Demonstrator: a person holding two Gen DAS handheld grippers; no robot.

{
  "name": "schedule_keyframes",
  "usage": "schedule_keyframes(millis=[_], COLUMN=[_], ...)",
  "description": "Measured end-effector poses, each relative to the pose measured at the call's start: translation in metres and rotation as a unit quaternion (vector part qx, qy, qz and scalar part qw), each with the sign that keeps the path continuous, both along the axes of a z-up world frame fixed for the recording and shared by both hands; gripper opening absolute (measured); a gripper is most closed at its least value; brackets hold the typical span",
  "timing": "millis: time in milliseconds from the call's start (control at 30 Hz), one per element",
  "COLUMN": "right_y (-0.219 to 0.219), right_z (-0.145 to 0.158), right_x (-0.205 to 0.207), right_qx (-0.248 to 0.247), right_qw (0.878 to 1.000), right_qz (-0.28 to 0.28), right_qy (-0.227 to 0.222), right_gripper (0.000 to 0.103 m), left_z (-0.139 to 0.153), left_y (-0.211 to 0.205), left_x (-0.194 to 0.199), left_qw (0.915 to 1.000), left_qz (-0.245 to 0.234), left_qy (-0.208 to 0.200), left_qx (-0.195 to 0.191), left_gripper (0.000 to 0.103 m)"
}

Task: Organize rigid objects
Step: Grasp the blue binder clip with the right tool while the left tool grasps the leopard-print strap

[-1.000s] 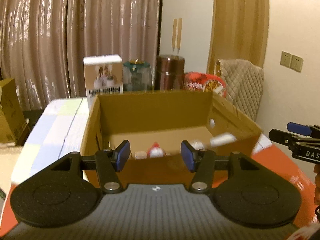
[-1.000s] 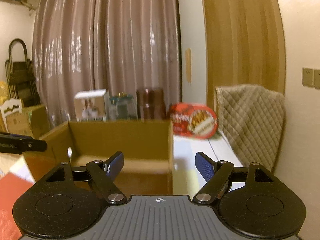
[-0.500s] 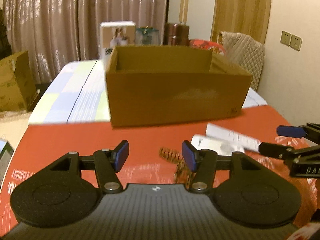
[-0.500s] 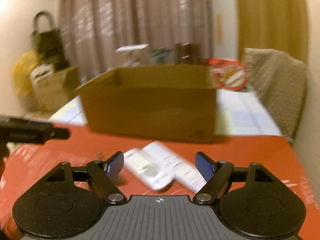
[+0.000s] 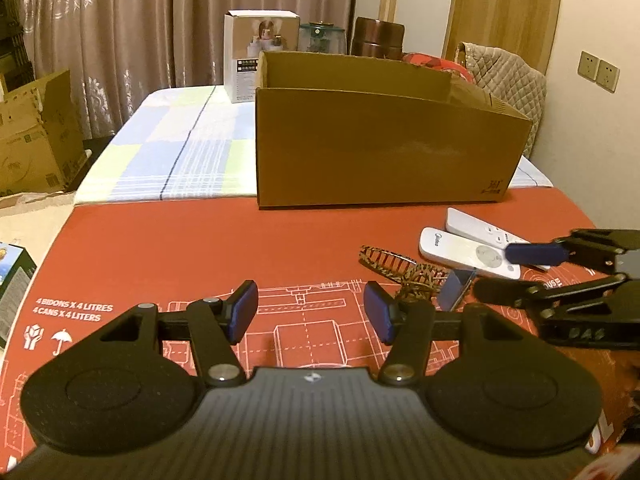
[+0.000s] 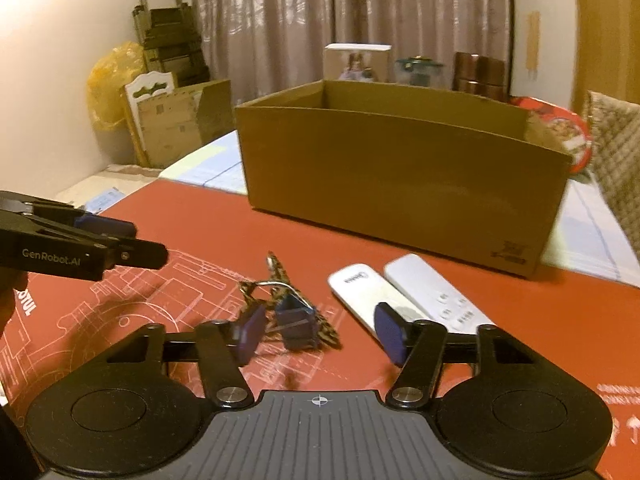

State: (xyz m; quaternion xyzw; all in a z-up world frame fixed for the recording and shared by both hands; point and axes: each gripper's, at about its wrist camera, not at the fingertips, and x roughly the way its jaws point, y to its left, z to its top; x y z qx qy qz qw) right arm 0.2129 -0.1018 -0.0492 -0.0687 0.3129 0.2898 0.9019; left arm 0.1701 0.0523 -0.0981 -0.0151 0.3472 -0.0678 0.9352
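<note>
An open cardboard box point(image 5: 380, 140) point(image 6: 400, 168) stands at the far edge of the red mat point(image 5: 200, 248). In front of it lie two white remotes point(image 5: 464, 250) point(image 6: 404, 296), a leopard-print hair claw point(image 5: 396, 266) and a blue binder clip point(image 6: 296, 324) point(image 5: 454, 288). My left gripper point(image 5: 311, 314) point(image 6: 136, 238) hangs open over bare mat, left of the claw. My right gripper point(image 6: 320, 334) point(image 5: 504, 268) is low over the clip and the near remote end. Its jaws are closing; the clip lies in the gap and neither pad presses on it.
Behind the box stand a white carton point(image 5: 260, 60), a glass jar point(image 5: 322, 38), a brown canister point(image 5: 378, 40) and a red tin point(image 6: 568, 136). A quilted chair back point(image 5: 508, 76) is at the right. A small box point(image 5: 12, 280) sits at the mat's left edge.
Both grippers have drawn back from above the cardboard box and come down over the red mat. The right jaws stand narrower than before, now around the binder clip.
</note>
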Motion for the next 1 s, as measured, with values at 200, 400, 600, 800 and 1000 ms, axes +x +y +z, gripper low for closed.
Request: schedule_keyframes(millis=[200,400,600,800,1000], right_y=[0.01,0.008,-0.009,-0.023,-0.031], right_z=[-0.015,-0.013,-0.002,0.006,0.002], right_x=[0.011,0.007,-0.004,-0.015,-0.013], right_qx=[-0.005,-0.01,-0.017,-0.069,-0.061], right_qw=[1.0,0.999,0.998,0.996,0.995], right_qz=[0.016,0.016,-0.007,-0.051,-0.066], right_qy=[0.017,0.031,0.06,0.034,0.037], right_gripper=[0.038,0.022,0.017,0.01,0.011], left_z=[-0.004,-0.005,-0.006,-0.008,-0.011], left_y=[-0.008,-0.019,-0.022,-0.025,-0.04], left_x=[0.012,0.017,0.015,0.011,0.008], left_qw=[0.9999,0.9997,0.9997,0.9994,0.9945], left_qz=[-0.011,-0.023,-0.024,-0.032,-0.101], left_qy=[0.004,0.006,0.006,0.009,0.011], left_qx=[-0.009,-0.008,-0.005,-0.007,-0.027], left_gripper=[0.054,0.054,0.054,0.054,0.054])
